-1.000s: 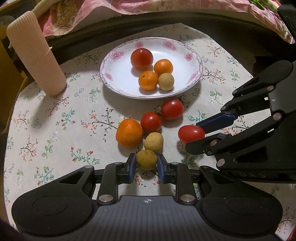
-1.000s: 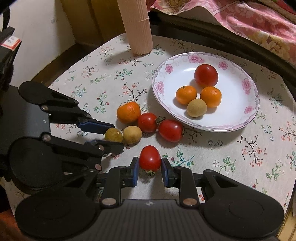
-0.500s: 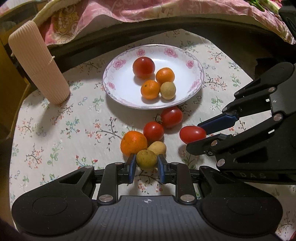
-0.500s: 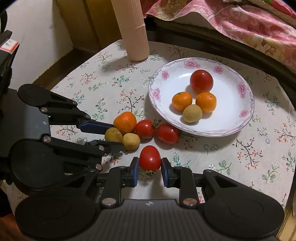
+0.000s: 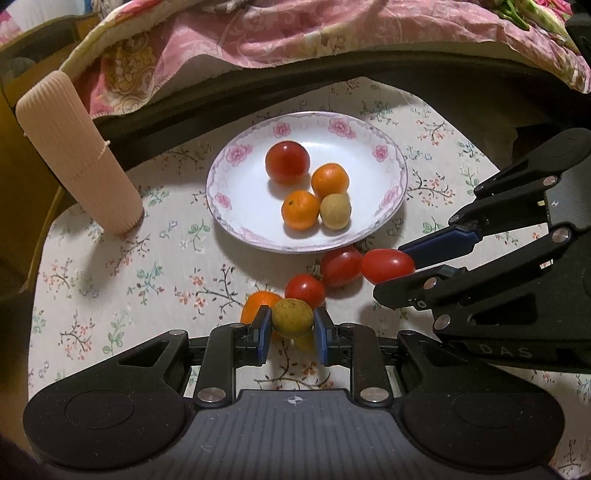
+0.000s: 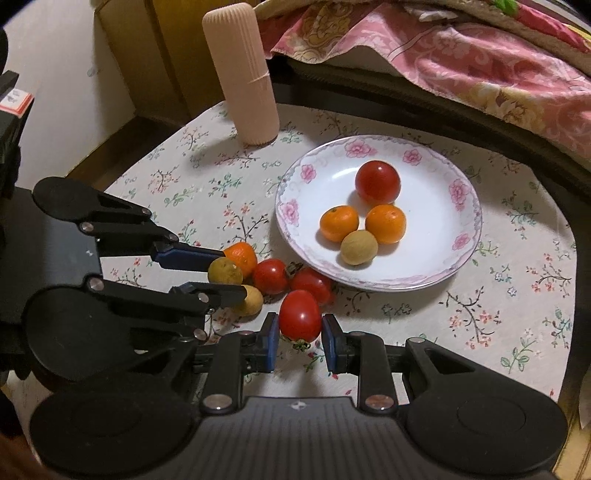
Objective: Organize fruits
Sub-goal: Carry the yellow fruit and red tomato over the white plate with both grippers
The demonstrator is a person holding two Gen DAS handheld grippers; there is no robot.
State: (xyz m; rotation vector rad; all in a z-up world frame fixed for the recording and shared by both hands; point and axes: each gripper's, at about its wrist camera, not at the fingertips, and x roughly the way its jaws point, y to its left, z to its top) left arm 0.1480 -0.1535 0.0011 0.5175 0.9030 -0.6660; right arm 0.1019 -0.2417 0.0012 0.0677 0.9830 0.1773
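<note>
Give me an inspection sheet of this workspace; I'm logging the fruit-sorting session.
Surface: table under a floral cloth.
Job's things: plate holding one tomato, two oranges and one yellow-brown fruit; on the cloth, an orange, two tomatoes and a yellow-brown fruit clustered beside the plate.
Clutter: ribbed beige cylinder standing upright.
Grippers: left gripper shut on brownish fruit; right gripper shut on red tomato.
Cables: nothing seen.
Surroundings: pink quilt behind the table.

Floral-clothed table (image 5: 110, 288) (dimly lit) beside a pink quilt (image 5: 295, 33).
</note>
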